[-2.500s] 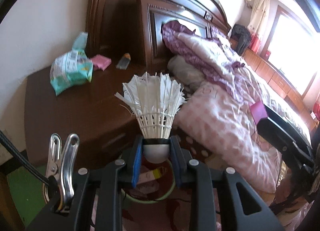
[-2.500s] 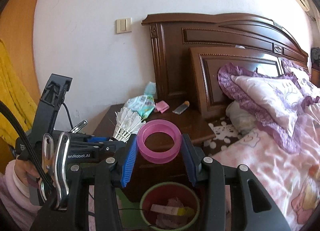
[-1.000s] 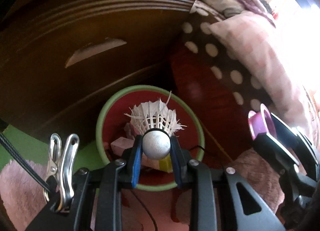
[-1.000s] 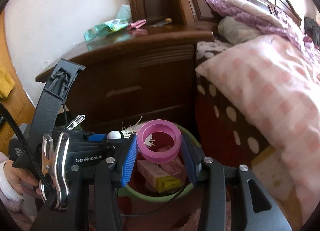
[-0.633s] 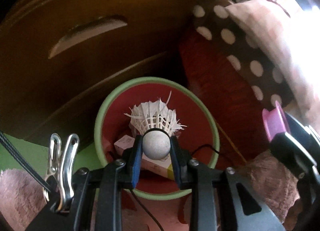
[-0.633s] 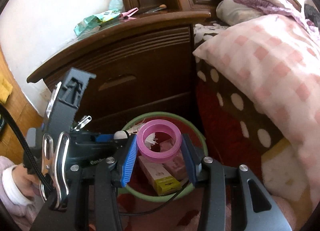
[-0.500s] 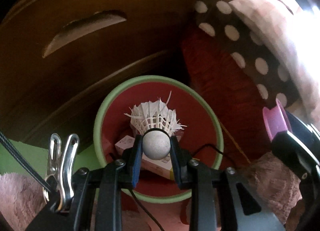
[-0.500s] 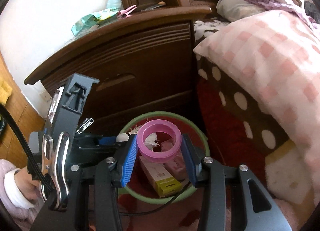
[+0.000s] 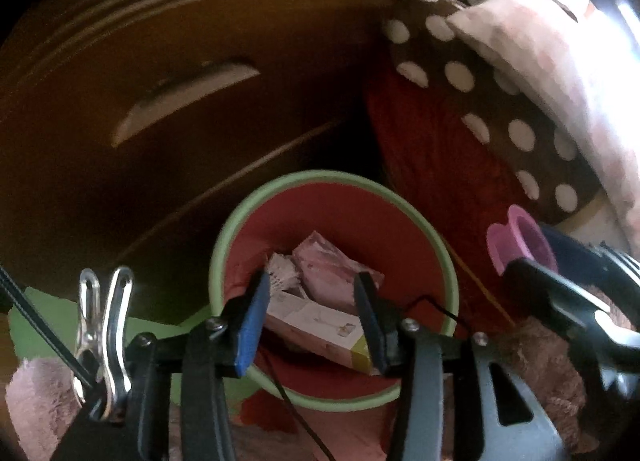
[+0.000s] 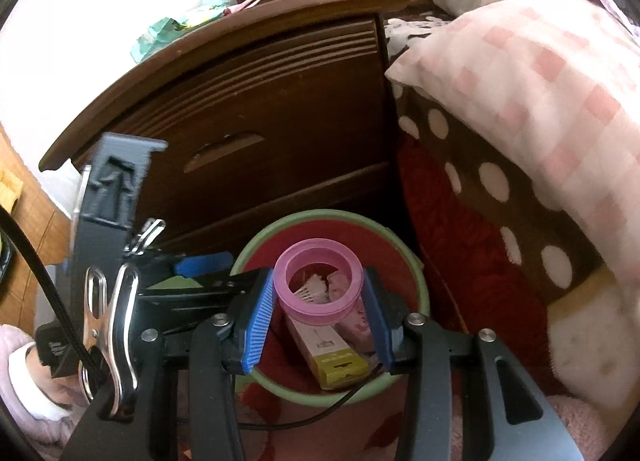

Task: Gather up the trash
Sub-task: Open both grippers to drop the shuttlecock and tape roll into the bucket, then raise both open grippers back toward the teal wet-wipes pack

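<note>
Dark wood first, at far left: nightstand [image 10: 248, 129], its drawer front facing me, crumpled teal wrapper [image 10: 160, 31] lying near the left edge of its top. More trash up there, by the look of it, still to collect.

Below the drawer, on the floor against the nightstand's base: bin [image 9: 224, 245], green rim, red inside. It sits where both claws can reach it from above.

My left gripper [image 9: 310, 301] hangs over the bin's near left rim. Its jaws have just been opening and now stand apart with nothing between them. Shuttlecock [image 9: 283, 276] lies down inside the bin, feathers against a pink packet [image 9: 328, 271] and a long white box [image 9: 316, 325] with a yellow end. I judge that drop done.

Moving right: my right gripper [image 10: 318, 301] is over the bin's mouth, blue pads clamped on either side of the pink ring [image 10: 319, 281]. Ring is held with its hole facing the lens, so I see the shuttlecock through it. Held above the opening so that it falls in when I let go; it is not yet released.

Far right: bed [image 10: 520, 73], pink checked quilt hanging over a brown dotted sheet, close beside the bin. A black cable trails over the bin's near rim; I would keep it clear of the drop.
</note>
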A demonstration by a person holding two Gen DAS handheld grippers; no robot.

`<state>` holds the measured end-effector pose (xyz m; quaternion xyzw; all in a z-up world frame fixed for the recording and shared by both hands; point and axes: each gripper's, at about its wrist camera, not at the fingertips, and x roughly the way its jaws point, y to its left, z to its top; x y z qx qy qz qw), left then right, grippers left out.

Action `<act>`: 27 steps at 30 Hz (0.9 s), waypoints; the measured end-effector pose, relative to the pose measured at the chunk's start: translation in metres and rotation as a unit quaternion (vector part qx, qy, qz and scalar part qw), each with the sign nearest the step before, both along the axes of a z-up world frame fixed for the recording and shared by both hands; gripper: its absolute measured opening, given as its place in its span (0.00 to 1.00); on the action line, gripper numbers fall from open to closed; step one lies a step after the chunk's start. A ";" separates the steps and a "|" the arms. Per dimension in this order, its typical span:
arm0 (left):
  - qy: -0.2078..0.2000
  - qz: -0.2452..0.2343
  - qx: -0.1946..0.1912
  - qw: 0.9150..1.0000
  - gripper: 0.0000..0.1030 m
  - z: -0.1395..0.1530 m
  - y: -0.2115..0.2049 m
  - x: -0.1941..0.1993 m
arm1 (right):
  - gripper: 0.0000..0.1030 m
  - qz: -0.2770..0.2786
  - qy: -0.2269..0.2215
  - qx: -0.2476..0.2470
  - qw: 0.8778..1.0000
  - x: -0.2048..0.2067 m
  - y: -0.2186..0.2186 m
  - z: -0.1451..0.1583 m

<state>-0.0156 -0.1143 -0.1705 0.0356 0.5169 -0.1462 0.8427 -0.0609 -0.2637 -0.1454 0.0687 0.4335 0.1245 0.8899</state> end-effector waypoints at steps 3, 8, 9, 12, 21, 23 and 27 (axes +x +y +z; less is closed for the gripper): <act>-0.008 0.007 -0.004 1.000 0.45 0.007 0.010 0.001 | 0.43 -0.002 0.005 -0.001 1.000 0.003 -0.001 -0.003; -0.018 0.016 -0.009 1.000 0.45 0.018 0.021 -0.001 | 0.43 -0.004 0.012 -0.004 1.000 0.008 0.001 -0.006; -0.020 0.017 -0.010 1.000 0.45 0.020 0.022 -0.001 | 0.43 -0.006 0.013 -0.005 1.000 0.008 0.001 -0.006; -0.021 0.019 -0.011 1.000 0.45 0.028 0.027 -0.003 | 0.43 -0.010 0.017 -0.006 1.000 0.008 -0.001 -0.008; -0.028 0.021 -0.010 0.999 0.45 0.030 0.027 -0.007 | 0.51 -0.015 0.011 -0.007 1.000 0.007 -0.004 -0.007; -0.030 0.022 -0.011 0.999 0.45 0.033 0.027 -0.008 | 0.51 -0.017 0.008 -0.007 1.000 0.006 -0.005 -0.006; -0.038 0.021 -0.013 0.999 0.45 0.041 0.029 -0.012 | 0.51 -0.019 0.001 -0.005 1.000 0.002 -0.006 -0.002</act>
